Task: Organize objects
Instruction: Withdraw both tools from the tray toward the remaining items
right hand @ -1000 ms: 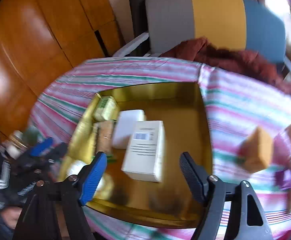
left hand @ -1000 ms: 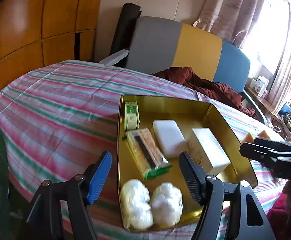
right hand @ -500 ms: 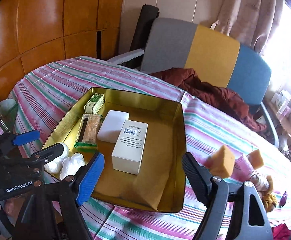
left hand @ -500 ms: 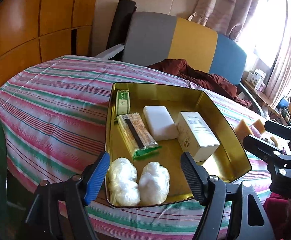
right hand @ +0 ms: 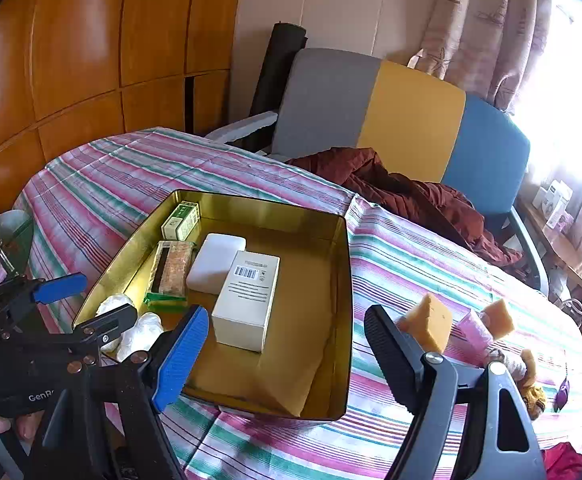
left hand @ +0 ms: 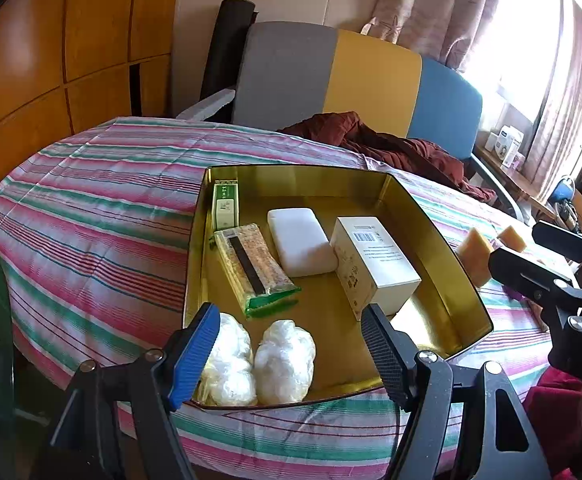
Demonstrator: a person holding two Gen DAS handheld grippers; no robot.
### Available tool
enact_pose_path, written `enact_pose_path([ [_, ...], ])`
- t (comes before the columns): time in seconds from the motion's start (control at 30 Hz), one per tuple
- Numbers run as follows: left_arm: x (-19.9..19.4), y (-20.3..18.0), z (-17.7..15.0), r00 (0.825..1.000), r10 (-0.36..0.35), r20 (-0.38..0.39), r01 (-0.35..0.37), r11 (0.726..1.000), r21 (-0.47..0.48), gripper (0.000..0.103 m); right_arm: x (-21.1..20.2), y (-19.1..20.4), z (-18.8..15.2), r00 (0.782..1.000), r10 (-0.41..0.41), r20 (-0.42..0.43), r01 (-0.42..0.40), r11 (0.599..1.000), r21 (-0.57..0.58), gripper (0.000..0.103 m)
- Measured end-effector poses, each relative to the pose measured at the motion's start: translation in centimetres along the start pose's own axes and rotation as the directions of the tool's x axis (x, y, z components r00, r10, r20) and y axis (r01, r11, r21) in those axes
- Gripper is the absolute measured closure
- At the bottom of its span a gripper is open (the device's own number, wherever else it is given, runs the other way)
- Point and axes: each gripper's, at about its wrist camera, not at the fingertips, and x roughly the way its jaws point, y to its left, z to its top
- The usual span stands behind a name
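Left gripper (left hand: 291, 344) hangs at the near edge of the gold tray (left hand: 443, 240), jaws spread wide and gripping nothing. Inside the tray, left to right: a small green box (left hand: 225, 205) tucked in the far left corner, a long snack pack (left hand: 251, 266) lying just in front of it, and two white bundles (left hand: 263, 360) side by side at the near rim, right between the left gripper's fingers in that view. Next comes a white bar (left hand: 301, 240), flat on the tray floor, with a white carton (left hand: 375, 264) touching its right edge, barcode facing up. The right half of the tray is bare gold. Over to the right gripper (right hand: 287, 340), also wide open and empty, hovering above the tray's near right corner. Beyond its right finger (right hand: 391, 356), out on the striped cloth (right hand: 403, 252), sit two orange sponges (right hand: 431, 322), with a pink item between them that is too small to identify.
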Motion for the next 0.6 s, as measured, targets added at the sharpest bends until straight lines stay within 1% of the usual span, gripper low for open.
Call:
enact_pose_path([
  [0.17, 0.2, -0.9, 0.1, 1.0, -0.003, -0.007, 0.003, 1.0, 0.024, 0.029, 0.3, -0.9, -0.3, 1.0, -0.008, -0.011, 0.008, 1.0, 0.009, 0.021],
  [0.3, 0.5, -2.4, 0.6, 1.0, 0.008, -0.007, -0.008, 0.997, 0.077, 0.028, 1.2, -2.5, -1.1, 0.999, -0.034, -0.042, 0.035, 0.999, 0.025, 0.021],
  [0.4, 0.8, -3.6, 1.2, 1.0, 0.019, -0.002, -0.019, 0.994, 0.109, 0.026, 2.1, -4.3, -2.0, 0.994, -0.072, -0.077, 0.075, 0.997, 0.03, 0.021],
  [0.6, 1.0, -6.4, 2.4, 0.999, 0.028, 0.038, -0.035, 0.98, 0.194, 0.025, 3.1, -9.8, -3.4, 0.978, -0.166, -0.13, 0.176, 0.982, 0.068, 0.021],
])
